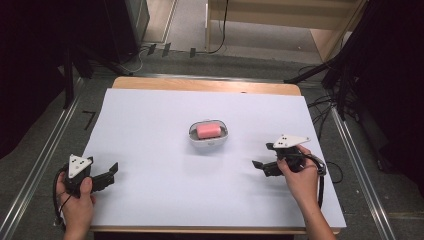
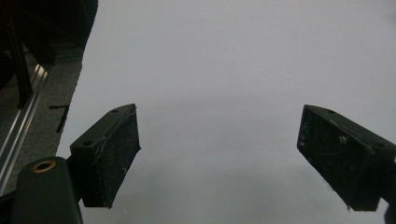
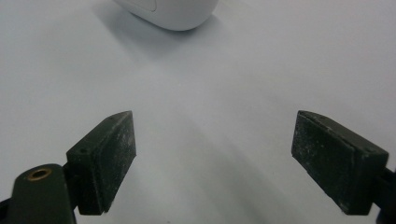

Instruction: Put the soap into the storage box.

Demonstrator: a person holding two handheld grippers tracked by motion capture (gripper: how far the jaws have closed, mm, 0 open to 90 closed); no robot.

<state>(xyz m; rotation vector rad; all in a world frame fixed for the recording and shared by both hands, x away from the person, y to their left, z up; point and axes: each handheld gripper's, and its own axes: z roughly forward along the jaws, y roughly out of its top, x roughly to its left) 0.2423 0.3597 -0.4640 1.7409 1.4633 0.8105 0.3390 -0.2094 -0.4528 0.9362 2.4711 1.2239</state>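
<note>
Flanking the soap dish (image 1: 208, 135) with its pink soap (image 1: 208, 130), your left gripper (image 1: 111, 175) and right gripper (image 1: 262, 156) gape empty; bare white table (image 1: 150, 125) lies between.

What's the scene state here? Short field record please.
surface: white table sheet
item: pink soap lying in white soap dish, mid-table
left gripper: open, holds nothing, near left front edge
right gripper: open, holds nothing, right of the dish, apart from it
right gripper view: dish edge ahead, beyond the jaws
contact: none
</note>
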